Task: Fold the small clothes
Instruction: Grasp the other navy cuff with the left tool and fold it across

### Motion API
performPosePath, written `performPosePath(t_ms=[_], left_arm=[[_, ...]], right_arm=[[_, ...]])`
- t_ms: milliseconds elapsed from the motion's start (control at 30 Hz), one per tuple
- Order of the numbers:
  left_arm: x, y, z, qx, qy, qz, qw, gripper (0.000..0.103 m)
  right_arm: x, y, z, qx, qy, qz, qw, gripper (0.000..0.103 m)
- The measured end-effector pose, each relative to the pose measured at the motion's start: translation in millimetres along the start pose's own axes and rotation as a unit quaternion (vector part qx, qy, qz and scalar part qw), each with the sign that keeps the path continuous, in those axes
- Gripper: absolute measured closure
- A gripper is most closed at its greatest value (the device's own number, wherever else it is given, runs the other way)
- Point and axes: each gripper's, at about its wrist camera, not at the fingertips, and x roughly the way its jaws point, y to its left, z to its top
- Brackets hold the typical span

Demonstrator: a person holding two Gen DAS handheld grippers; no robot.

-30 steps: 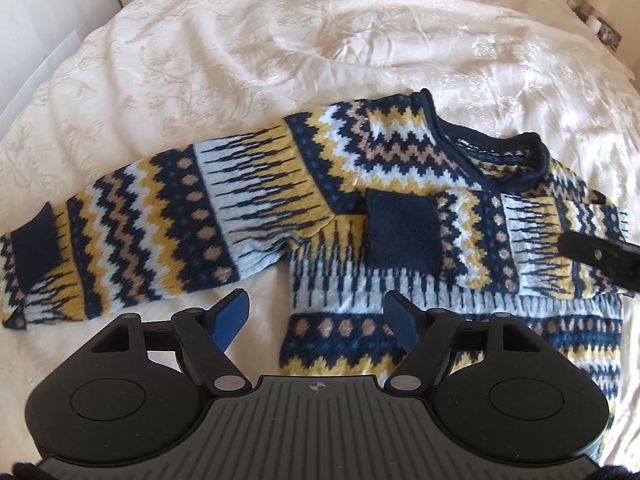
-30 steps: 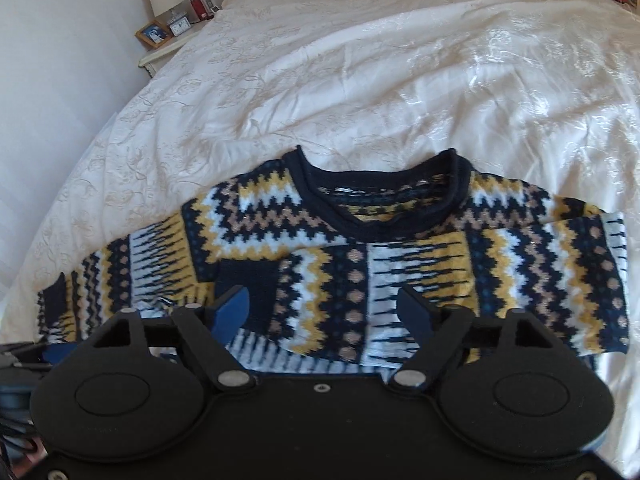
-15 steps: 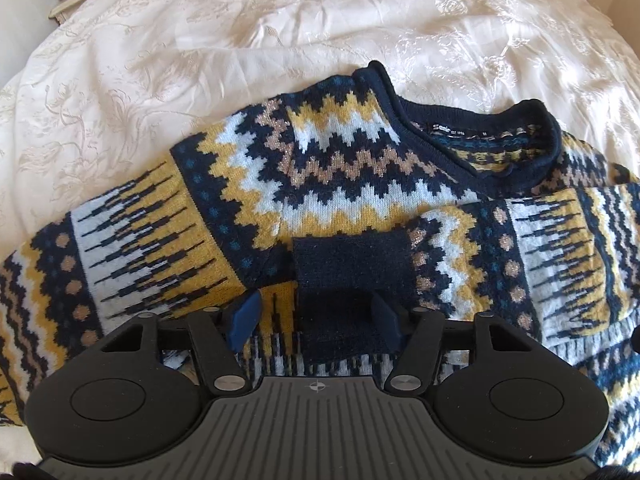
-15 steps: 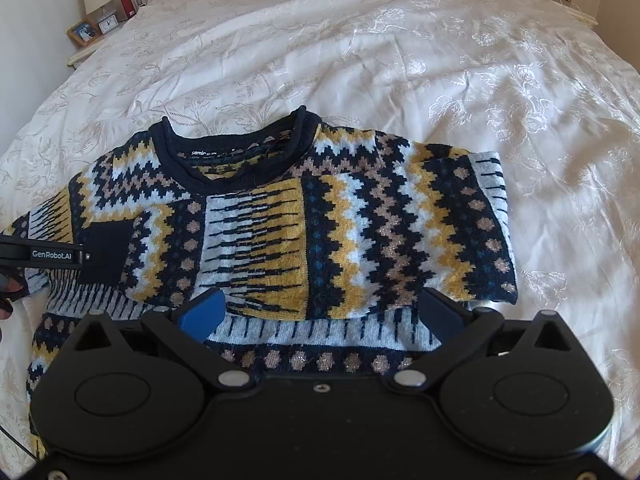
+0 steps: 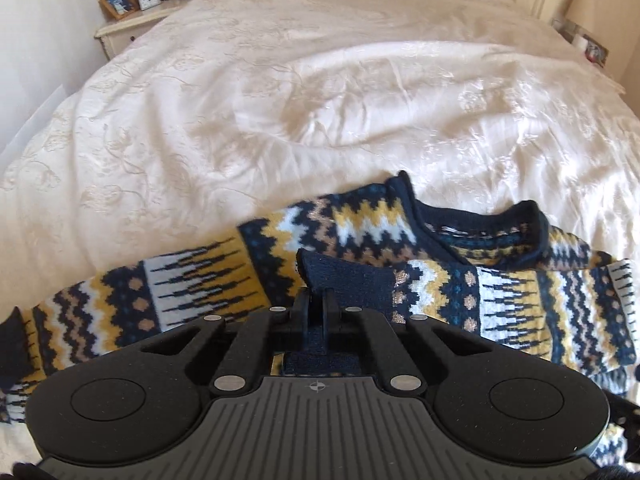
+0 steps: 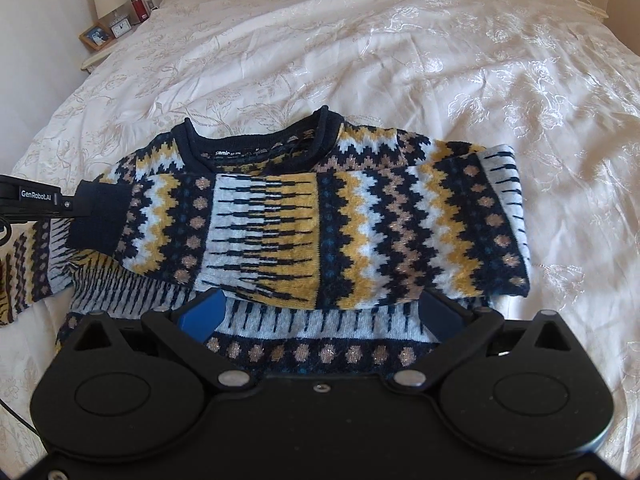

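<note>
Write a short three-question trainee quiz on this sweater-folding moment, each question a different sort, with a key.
1. True or false: the left gripper is shut on the navy cuff of the folded-over sleeve.
2. Multiple choice: the right gripper is A) shut on the collar, B) open above the sweater hem area, C) out of view.
3. Fill in: the sweater lies on a white ____.

Key: 1 true; 2 B; 3 bedspread.
</note>
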Motion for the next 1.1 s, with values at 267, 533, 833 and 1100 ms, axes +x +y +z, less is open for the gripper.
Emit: performPosePath(t_ms=[267,533,833,1100], left_arm=[[57.7,24.2,-17.0,-0.018,0.092,0.012,0.9955,0.091],[75.6,15.6,-26.6,0.003,0.08,0.048,0.9957,0.065],[69.3,38.5,-31.2,-0.03,0.055,0.087,0.9943,0.009],[19.9,71.1,-63.9,-0.069,0.054,-0.049,0.9949,0.009]], right_arm=[[31.3,-22.9,25.0,0.006,0.002,-0.02,1.0,0.0],[82.8,-79.9,19.2,0.074,0.085,-0.089,0.99,0.0],[46.2,-85.2,2.0,0.117,0.049,-0.069,0.99,0.0],[9.9,-43.4,-6.4,0.062,0.032,-0.009,0.997,0.0]])
